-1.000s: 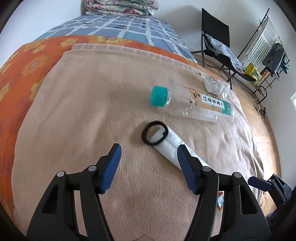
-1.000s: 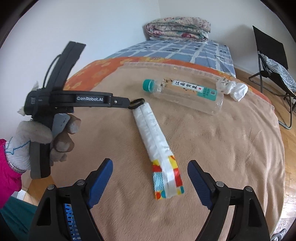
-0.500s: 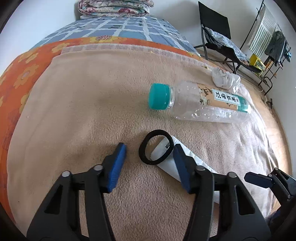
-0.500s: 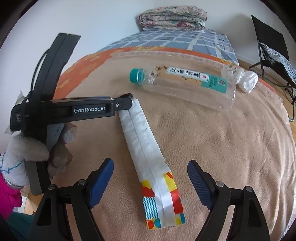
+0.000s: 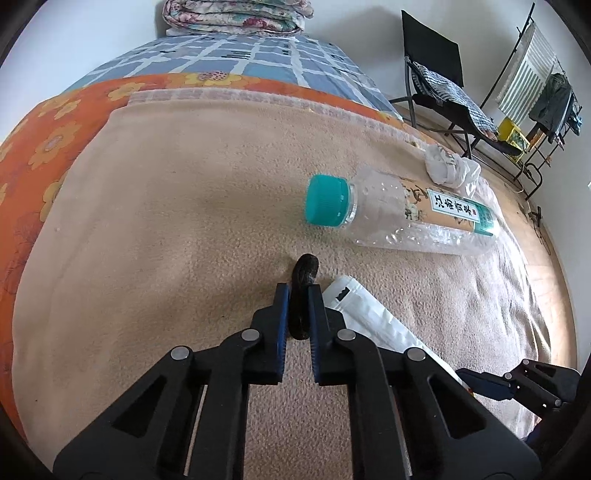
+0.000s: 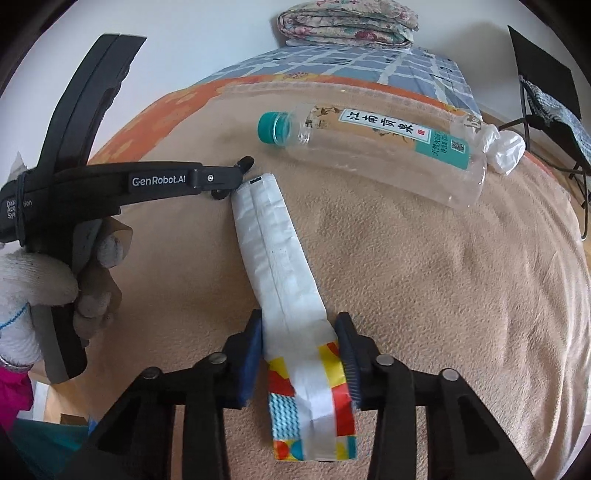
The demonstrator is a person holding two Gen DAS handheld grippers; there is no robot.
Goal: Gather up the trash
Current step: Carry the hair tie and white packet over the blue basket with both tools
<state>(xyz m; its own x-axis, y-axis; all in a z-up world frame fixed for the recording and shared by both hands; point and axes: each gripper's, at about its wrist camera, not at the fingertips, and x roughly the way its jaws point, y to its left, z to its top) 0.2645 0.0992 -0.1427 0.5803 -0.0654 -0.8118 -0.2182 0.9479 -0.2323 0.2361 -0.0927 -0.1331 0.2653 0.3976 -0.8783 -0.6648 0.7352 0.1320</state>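
Note:
A black elastic ring [image 5: 304, 267] stands on edge on the beige blanket [image 5: 166, 221], and my left gripper [image 5: 298, 291] is shut on it. Right beside it lies a long white wrapper [image 6: 280, 258] with a colourful end. My right gripper [image 6: 300, 332] straddles that end, its jaws closing, and both pads touch the wrapper's sides. A clear plastic bottle [image 6: 369, 147] with a teal cap lies farther back, with a crumpled clear plastic bag [image 6: 506, 151] at its base. From the right wrist view, the left gripper [image 6: 242, 173] reaches in from the left, held by a gloved hand [image 6: 37, 280].
The blanket lies over an orange flowered sheet [image 5: 48, 140] and a blue checked cover [image 5: 240, 59]. A folded quilt [image 5: 236, 16] is at the bed's head. To the right, on the floor, stand a black folding chair [image 5: 436, 70] and a drying rack [image 5: 535, 81].
My left gripper closed on the black ring, squeezing it flat and upright. My right gripper came down over the wrapper's colourful end and its jaws narrowed onto it.

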